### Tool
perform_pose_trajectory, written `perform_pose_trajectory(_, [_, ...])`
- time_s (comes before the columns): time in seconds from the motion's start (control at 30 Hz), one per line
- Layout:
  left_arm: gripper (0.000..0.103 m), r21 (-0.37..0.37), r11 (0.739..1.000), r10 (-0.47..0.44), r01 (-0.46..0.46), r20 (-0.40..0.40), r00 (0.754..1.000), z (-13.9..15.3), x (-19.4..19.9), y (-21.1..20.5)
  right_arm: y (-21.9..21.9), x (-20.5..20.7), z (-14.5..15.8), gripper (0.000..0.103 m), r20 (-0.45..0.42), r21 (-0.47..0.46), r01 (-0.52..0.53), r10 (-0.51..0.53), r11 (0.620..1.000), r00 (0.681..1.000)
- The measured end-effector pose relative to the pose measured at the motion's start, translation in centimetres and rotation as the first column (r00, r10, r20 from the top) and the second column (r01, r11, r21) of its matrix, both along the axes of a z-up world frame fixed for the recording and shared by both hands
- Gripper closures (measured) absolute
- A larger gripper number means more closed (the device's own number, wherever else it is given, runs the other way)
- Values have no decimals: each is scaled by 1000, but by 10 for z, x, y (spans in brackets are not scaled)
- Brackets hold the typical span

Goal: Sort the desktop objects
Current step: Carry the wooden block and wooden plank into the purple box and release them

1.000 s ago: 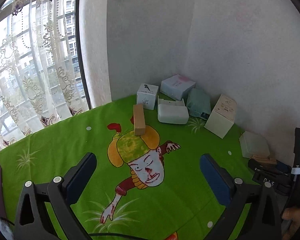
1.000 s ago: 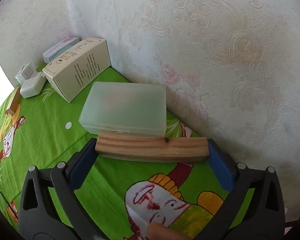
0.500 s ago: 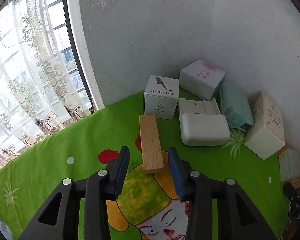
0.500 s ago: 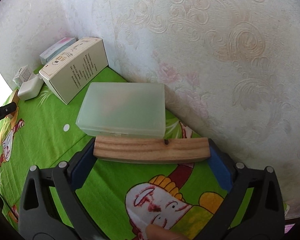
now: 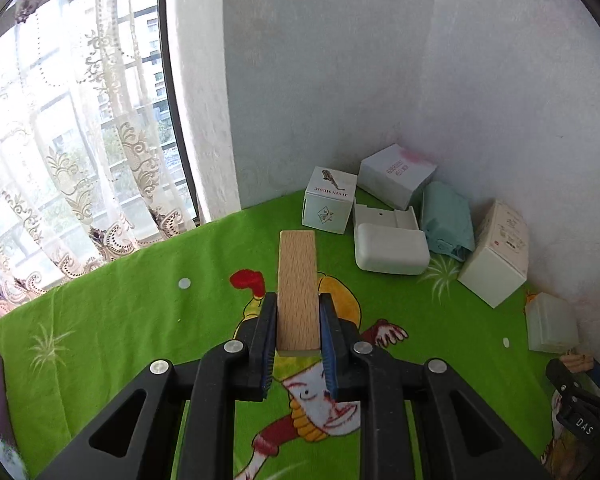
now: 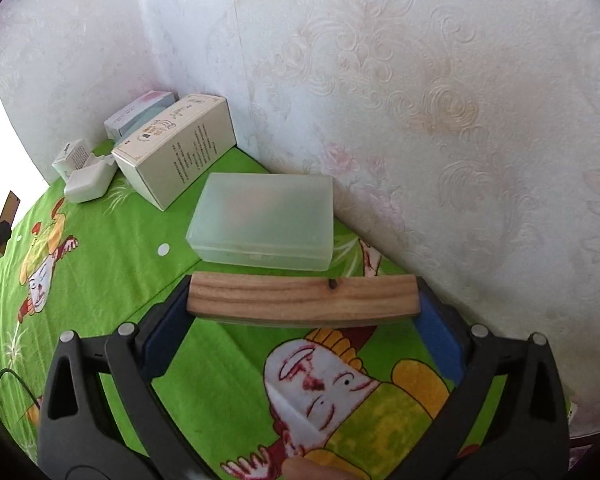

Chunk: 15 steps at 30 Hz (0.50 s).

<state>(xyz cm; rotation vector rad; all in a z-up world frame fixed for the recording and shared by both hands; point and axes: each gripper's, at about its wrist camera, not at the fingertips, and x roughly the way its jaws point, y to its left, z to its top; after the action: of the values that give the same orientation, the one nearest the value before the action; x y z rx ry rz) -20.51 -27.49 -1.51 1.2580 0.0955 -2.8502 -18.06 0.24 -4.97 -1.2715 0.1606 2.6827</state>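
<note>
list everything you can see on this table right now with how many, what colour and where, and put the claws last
Wooden blocks: 2; pale one in left claw, darker one in right claw.
Frosted plastic case: 1, translucent white, by the wall, just beyond the darker block.
Cardboard boxes: 3, white or cream; tall one, small printed one, pink-marked one in the corner.
White plastic case: 1, before the boxes.
Teal pouch: 1, between boxes.
Tablecloth: 1, green, cartoon print.
Curtain: 1, lace, at window.
Left claw: shut on pale block.
Right claw: shut on darker block.
</note>
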Motion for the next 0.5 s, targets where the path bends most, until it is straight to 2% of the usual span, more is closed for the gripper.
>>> perform_pose_trajectory(0.17, [83,-2,998,66,-67,-81,995,28,64,-4,-18,21,23,3,-46,-14,-61,60,998,997])
perform_pose_trajectory(0.33, [83,17,991,134,-133,-117,984,47,121,-15,-51,46,46,3,-97,-25,-136,133,990,986])
perform_pose_trajectory(0.5, [83,37,973,229,-226,-185,956,75,167,-53,-98,71,76,2,-167,-11,-242,237,970,957])
